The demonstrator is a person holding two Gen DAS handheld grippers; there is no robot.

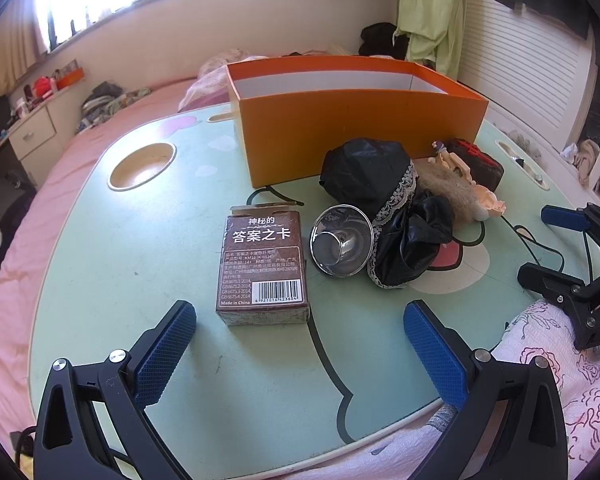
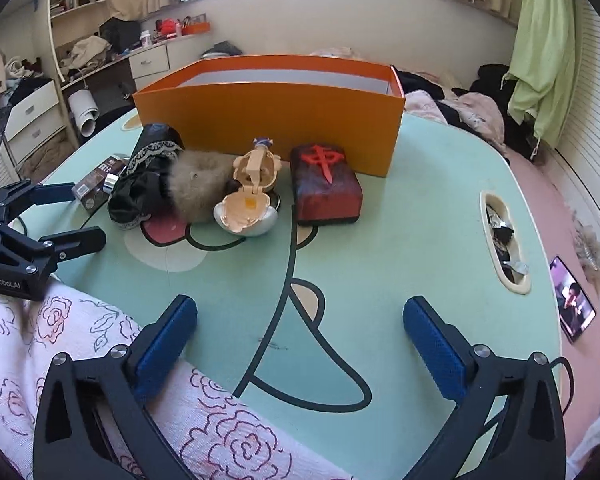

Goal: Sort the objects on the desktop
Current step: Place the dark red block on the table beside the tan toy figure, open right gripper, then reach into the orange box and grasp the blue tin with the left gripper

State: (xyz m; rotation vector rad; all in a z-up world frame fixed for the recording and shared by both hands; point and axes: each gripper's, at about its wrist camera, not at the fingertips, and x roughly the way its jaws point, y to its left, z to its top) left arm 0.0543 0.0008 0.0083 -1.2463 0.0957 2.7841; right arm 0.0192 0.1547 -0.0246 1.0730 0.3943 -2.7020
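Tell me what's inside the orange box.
Only the orange box's white inner walls show, in both views. Nothing rises above its rim. The near wall hides its floor, so anything lying low inside cannot be seen.

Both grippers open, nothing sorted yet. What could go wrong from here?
1. The metal cup lies on its side against the black cloth; a nudge may roll it.
2. The cloth, fur ball and toy touch, so lifting one may drag the others.
3. The orange box has tall walls; a low carry could hit the rim.
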